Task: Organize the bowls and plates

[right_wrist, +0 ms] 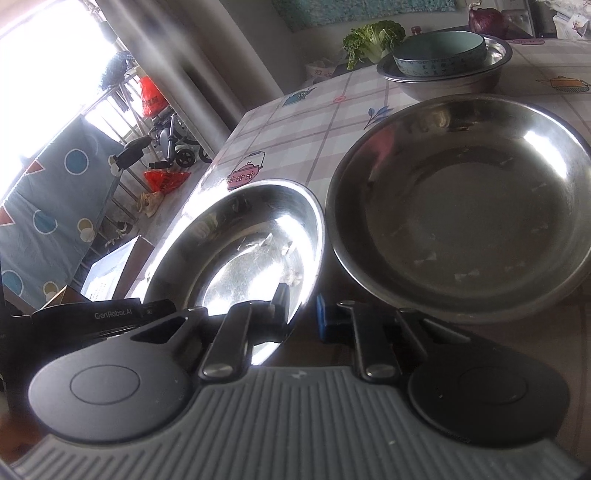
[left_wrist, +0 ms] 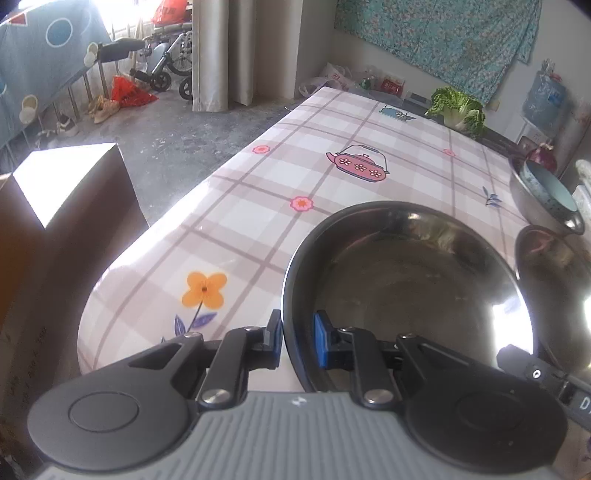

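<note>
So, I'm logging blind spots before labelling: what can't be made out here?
- Left wrist: the steel bowl near rim sits behind the left hand-held gripper; its underside is hidden.
- Left wrist: the blue bowl is cut by the right edge.
- Right wrist: the window is blown out by glare.

Counting steel first: three steel bowls on the table. One sits lower centre of the right wrist view, the small steel bowl; beside it, centre right, the wide steel bowl; and in the upper right, the far steel bowl. One ceramic piece, the teal bowl, nested inside that far one. So four bowls in all. One cabbage at the top. One purple onion in the upper right corner. One wheelchair in the upper left of the left wrist view. Two grippers.
</note>
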A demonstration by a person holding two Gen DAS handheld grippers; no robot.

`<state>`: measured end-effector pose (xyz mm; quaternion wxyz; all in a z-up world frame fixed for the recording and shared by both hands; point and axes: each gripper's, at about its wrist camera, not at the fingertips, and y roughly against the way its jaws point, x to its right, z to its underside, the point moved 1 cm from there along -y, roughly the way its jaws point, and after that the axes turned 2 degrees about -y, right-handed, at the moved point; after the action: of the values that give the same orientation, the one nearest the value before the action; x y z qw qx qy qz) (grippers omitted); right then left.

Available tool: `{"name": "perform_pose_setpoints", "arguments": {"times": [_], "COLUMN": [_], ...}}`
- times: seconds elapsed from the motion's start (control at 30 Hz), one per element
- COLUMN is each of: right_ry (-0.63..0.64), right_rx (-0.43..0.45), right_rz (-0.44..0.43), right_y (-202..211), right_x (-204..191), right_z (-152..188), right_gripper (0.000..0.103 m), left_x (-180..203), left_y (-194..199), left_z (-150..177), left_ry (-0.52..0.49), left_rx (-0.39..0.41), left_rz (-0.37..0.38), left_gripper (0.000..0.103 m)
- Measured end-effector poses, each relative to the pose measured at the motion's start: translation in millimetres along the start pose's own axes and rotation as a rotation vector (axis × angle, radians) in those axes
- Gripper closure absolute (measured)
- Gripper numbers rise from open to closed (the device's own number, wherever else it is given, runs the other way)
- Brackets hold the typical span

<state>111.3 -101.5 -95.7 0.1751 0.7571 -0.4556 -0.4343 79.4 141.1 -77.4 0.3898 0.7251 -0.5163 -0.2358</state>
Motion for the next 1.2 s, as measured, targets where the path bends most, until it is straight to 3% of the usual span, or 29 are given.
{"name": "perform_pose_setpoints", "arguments": {"times": [0.23,0.57,0.73,0.9,1.07,1.2], "right_ry": [0.047,0.065,0.076,0.065,0.05,0.084], "right_rx": [-0.037,-0.085,-0.096,-0.09,-0.094,-0.059], "right_rz": [0.002,-0.025,-0.035,-0.053,-0.061,-0.044], "right_y": [20.9,36.7,41.9,50.6,60.5,71.4], "right_x": [5.5,16.6,19.9,28.8,35.8,31.5], "right_z": [15.1,20.0,25.8,25.7,29.6,33.6], "right_gripper": [0.09,0.09,0.09,0.09,0.088,0.087], "left_x": [-0.1,2.9,7.0,8.6,6.0,10.1], "left_y": [13.6,24.8,36.1,40.6,47.0,50.2], "left_z": [17.6,38.9,52.9,58.3,61.2,60.0], "left_ry": [0.055,0.054,0.014,-0.055,-0.108,-0.167], "left_rx": [-0.029,-0.06,-0.052,-0.069,-0.041,0.006], "left_rz": [0.03,0.061,0.063,0.127,0.197,0.188], "left_gripper": [0.084,0.084,0.084,0.084,0.069,0.063]}}
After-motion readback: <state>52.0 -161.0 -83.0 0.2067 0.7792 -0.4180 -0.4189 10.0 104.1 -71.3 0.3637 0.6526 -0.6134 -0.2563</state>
